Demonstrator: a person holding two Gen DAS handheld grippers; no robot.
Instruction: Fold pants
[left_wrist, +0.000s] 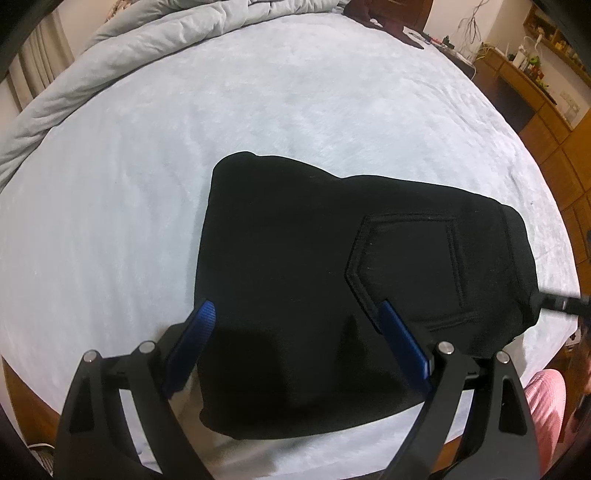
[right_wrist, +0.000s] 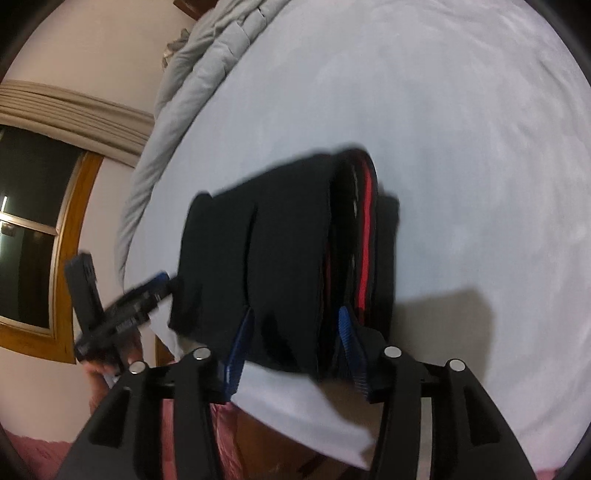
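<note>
Black folded pants (left_wrist: 332, 280) lie flat on the pale bed sheet (left_wrist: 258, 110), a back pocket (left_wrist: 410, 269) facing up. My left gripper (left_wrist: 300, 321) stands wide open just over the pants' near part, its blue pads (left_wrist: 205, 321) either side of the cloth and not pinching it. In the right wrist view the pants (right_wrist: 280, 251) show their stacked folds and a red-lined waistband (right_wrist: 365, 236). My right gripper (right_wrist: 295, 339) is half open with the near edge of the stack between its fingers. Its tip (left_wrist: 561, 303) is at the pants' right edge. The left gripper (right_wrist: 125, 306) looks blurred.
A grey duvet (left_wrist: 110, 74) is bunched along the bed's far left side. Dark clothing (left_wrist: 388, 22) lies at the far edge. Wooden shelves and a desk (left_wrist: 532, 92) stand to the right. A window (right_wrist: 33, 229) shows beyond the bed. Pink clothing (left_wrist: 546, 406) is close by.
</note>
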